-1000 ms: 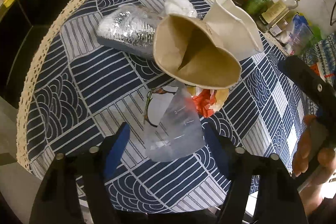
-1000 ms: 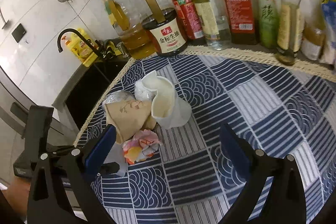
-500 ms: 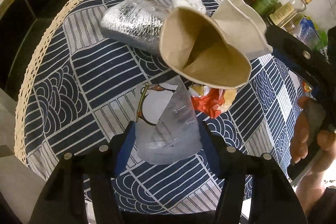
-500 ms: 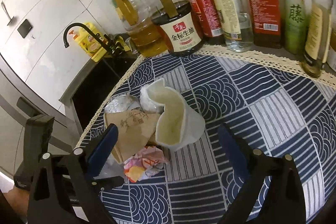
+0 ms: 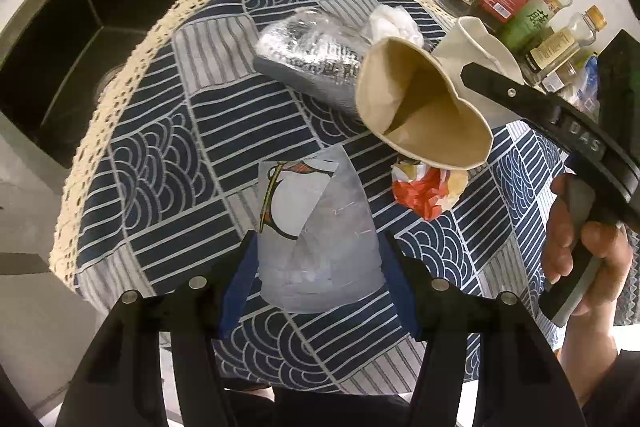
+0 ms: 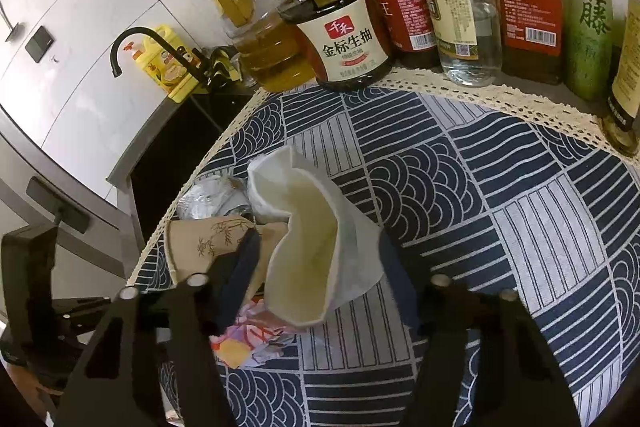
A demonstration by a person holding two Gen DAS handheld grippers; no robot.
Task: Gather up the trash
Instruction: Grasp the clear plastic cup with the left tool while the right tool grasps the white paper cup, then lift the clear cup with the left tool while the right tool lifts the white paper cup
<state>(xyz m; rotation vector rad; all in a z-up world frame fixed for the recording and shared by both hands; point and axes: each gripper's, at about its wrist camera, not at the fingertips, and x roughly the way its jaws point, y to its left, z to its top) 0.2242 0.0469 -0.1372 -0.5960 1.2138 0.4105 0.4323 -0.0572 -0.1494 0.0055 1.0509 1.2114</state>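
A kitchen counter under a navy wave-patterned cloth, bottles lined along the wall. On it, the left gripper pinches a crushed clear plastic cup between its 2 blue pads. The right gripper is closing around a squashed white paper cup. Just beside lie a brown paper cup, a foil pack, and a crumpled red wrapper.
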